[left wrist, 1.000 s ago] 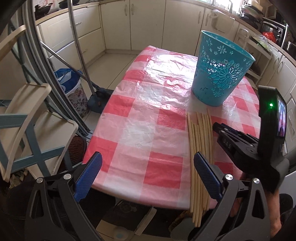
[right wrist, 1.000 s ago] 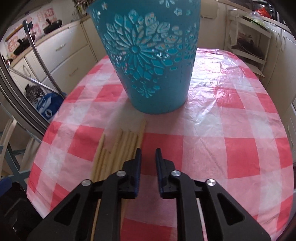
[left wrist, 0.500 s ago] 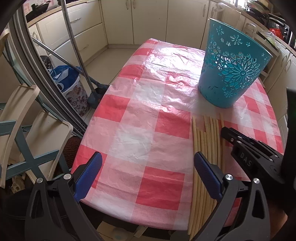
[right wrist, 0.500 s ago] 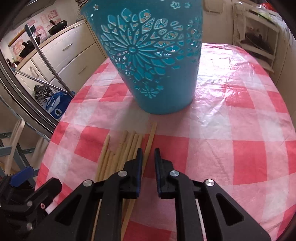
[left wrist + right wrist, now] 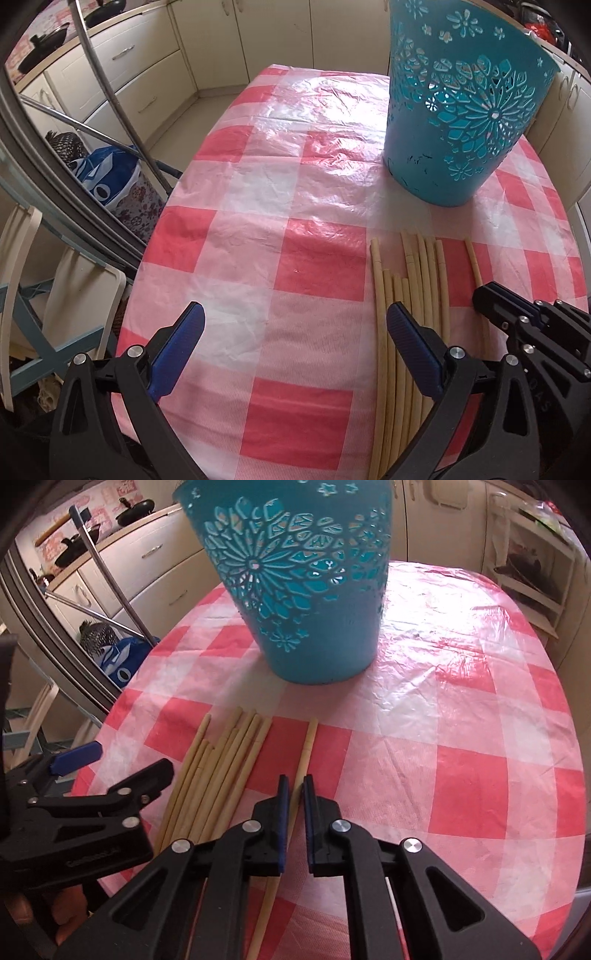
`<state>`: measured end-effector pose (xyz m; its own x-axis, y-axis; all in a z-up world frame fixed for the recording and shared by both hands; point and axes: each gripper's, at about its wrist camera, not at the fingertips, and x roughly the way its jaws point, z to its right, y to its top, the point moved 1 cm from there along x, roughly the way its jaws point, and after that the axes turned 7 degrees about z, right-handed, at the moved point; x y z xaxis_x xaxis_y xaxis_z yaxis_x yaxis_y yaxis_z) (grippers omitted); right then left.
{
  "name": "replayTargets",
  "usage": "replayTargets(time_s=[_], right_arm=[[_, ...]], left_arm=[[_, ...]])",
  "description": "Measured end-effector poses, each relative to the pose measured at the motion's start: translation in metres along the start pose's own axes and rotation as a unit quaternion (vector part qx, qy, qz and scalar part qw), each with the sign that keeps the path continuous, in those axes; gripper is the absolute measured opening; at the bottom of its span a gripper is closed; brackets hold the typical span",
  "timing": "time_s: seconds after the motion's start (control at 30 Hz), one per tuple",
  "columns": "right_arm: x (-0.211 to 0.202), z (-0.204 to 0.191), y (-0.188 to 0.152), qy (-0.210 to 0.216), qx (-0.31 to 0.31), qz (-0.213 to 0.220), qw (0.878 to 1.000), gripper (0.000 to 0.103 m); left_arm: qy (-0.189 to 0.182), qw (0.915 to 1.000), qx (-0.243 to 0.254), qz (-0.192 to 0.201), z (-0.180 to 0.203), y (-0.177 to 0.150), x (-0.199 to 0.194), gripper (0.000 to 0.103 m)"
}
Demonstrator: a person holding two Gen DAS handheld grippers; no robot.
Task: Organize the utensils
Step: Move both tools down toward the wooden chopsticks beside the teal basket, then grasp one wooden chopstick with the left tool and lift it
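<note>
Several long pale wooden sticks (image 5: 410, 280) lie side by side on the red-checked tablecloth, in front of a tall turquoise cut-out basket (image 5: 454, 110). One stick (image 5: 306, 746) lies apart to the right of the bundle (image 5: 229, 753). My right gripper (image 5: 294, 797) is over this single stick, its jaws narrowly apart on either side of it, not pressing it. It also shows in the left wrist view (image 5: 491, 295). My left gripper (image 5: 291, 325) is wide open and empty, low over the table's near edge, left of the bundle. The basket (image 5: 295, 576) stands upright.
The table (image 5: 295, 177) is oval with its left edge close to a folded metal frame (image 5: 66, 206), a blue bag (image 5: 107, 177) and folding chairs. Kitchen cabinets (image 5: 133, 74) run behind. A white shelf rack (image 5: 532, 565) stands at the right.
Both grippers moved forward over the table toward the basket. The right gripper shifted so its narrow jaws now straddle the single stick; the stick now lies further from the bundle.
</note>
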<state>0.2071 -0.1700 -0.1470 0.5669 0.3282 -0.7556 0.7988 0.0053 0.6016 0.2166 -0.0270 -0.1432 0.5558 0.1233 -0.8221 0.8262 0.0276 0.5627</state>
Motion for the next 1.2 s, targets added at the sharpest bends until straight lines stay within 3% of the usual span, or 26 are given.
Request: replayTargets(time_s=[0.3,0.53,0.7,0.73,0.8,0.87,0.97,1.0,1.07,1.13,1.2], right_arm=[[-0.003,0.003,0.000,0.005,0.006,0.003,1.000,0.008],[-0.008,0.016,-0.001,0.004,0.024,0.006,1.000,0.008],[-0.009,0.013,-0.002,-0.003,0.015,0.009,1.000,0.008],[-0.009,0.011,-0.002,-0.007,0.009,0.010,1.000,0.008],[-0.008,0.007,-0.002,-0.014,-0.005,0.010,1.000,0.008],[-0.007,0.003,-0.002,-0.023,-0.019,0.009,1.000,0.008],[-0.007,0.006,-0.001,-0.018,-0.012,0.006,1.000,0.008],[-0.007,0.008,-0.001,-0.012,-0.005,0.004,1.000,0.008],[-0.007,0.013,-0.001,-0.001,0.011,0.002,1.000,0.008],[-0.008,0.015,-0.002,0.005,0.019,0.002,1.000,0.008],[-0.008,0.015,-0.002,0.005,0.017,0.002,1.000,0.008]], left_arm=[[0.003,0.9998,0.017,0.003,0.009,0.000,0.008,0.094],[0.000,0.9999,0.012,-0.011,0.004,0.001,0.011,0.080],[0.005,0.9996,0.029,0.001,0.008,0.000,0.008,0.079],[0.006,0.9993,0.035,0.005,0.011,0.000,0.008,0.075],[-0.021,0.9983,0.053,0.012,0.019,0.001,0.004,0.054],[-0.062,0.9962,0.061,0.002,0.027,0.003,0.003,0.008],[-0.120,0.9915,0.051,-0.010,0.032,0.011,-0.014,0.005],[-0.132,0.9902,0.045,-0.003,0.032,0.015,-0.023,0.005],[-0.185,0.9814,0.014,0.049,0.026,0.038,-0.063,0.005],[-0.212,0.9689,0.001,0.128,0.022,0.064,-0.105,0.005],[-0.229,0.9484,-0.017,0.219,0.015,0.095,-0.141,0.005]])
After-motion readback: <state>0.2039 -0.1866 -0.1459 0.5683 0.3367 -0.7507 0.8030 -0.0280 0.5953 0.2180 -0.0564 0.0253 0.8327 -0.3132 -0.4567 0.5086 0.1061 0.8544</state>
